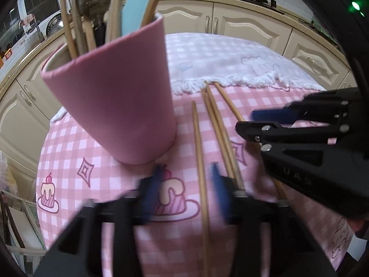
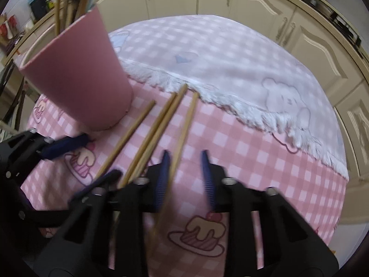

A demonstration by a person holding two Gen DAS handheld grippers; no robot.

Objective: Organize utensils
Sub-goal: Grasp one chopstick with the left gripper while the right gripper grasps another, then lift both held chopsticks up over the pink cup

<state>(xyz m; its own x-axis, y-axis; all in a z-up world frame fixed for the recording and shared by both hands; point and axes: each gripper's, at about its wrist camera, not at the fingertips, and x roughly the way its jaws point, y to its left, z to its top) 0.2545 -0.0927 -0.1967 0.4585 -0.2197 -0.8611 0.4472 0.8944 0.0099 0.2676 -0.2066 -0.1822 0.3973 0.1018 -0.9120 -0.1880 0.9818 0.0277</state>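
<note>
Four wooden chopsticks (image 1: pixel 200 152) lie side by side on the pink checked tablecloth (image 1: pixel 69 152), just right of the pink utensil holder (image 1: pixel 115 97). The left gripper (image 1: pixel 186 173) and right gripper (image 2: pixel 184 159) each straddle one stick, jaws apart and not yet pinching. This appears to be the pick-up step; next, each must clamp, lift and tip its stick into the holder.

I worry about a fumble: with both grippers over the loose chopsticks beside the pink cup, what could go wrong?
1. The chopstick inside the right gripper lies against one pad, off centre; it may pivot when gripped.
2. The left gripper sits close beside it; they could bump or nudge the touching pair between them.
3. The pink cup is already crowded; insertion may snag.
</note>
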